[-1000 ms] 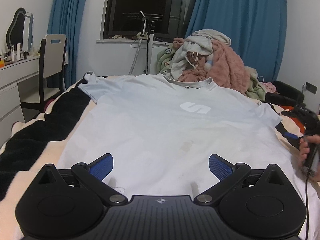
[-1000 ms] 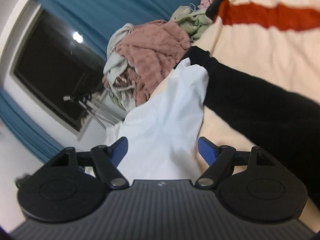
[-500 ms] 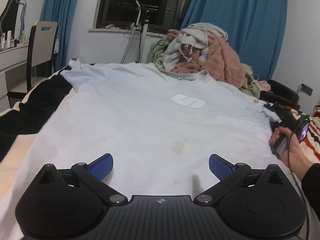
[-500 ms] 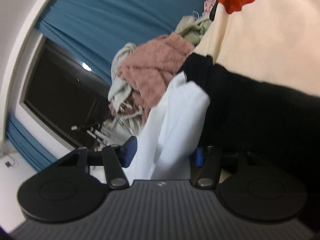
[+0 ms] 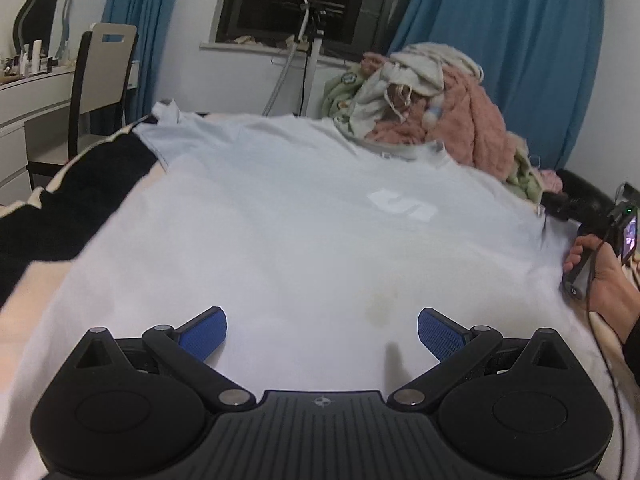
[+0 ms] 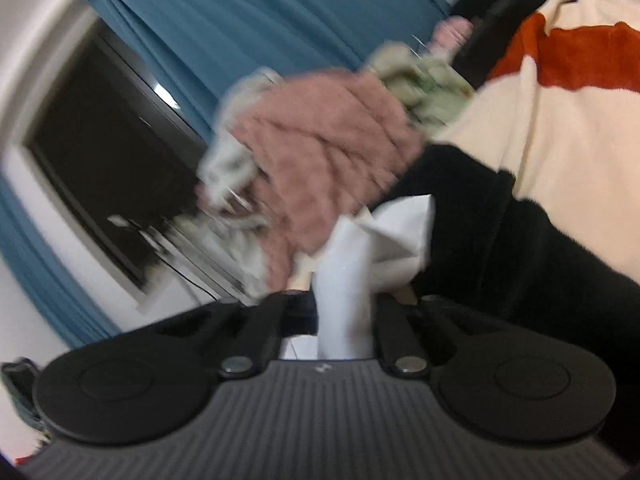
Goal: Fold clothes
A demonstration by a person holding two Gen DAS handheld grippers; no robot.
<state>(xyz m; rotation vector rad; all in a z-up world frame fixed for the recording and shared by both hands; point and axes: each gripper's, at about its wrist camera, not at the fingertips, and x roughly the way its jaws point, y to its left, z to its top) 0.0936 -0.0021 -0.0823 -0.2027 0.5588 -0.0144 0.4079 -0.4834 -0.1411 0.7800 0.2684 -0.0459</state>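
A pale blue T-shirt [image 5: 304, 232] with a white logo lies spread flat on the bed, collar at the far end. My left gripper [image 5: 322, 334] hovers over its lower part, open, with only flat cloth under the blue pads [image 5: 204, 332]. At the shirt's right edge a hand [image 5: 604, 280] holds my right gripper [image 5: 560, 206] by the right sleeve. In the right wrist view that gripper [image 6: 344, 312] is shut on the sleeve [image 6: 392, 236], whose cloth bunches up and sticks out past the jaws.
A heap of pink, green and beige clothes [image 5: 432, 108] sits at the far right of the bed. A black, cream and red blanket [image 5: 60, 200] lies under the shirt. A chair [image 5: 104, 80] and a white dresser [image 5: 32, 96] stand at the left, a stand [image 5: 308, 52] by the window.
My right gripper's jaws have closed on the shirt's right sleeve and lifted it, so the cloth now bunches. The left gripper has drifted across the shirt and stays open.
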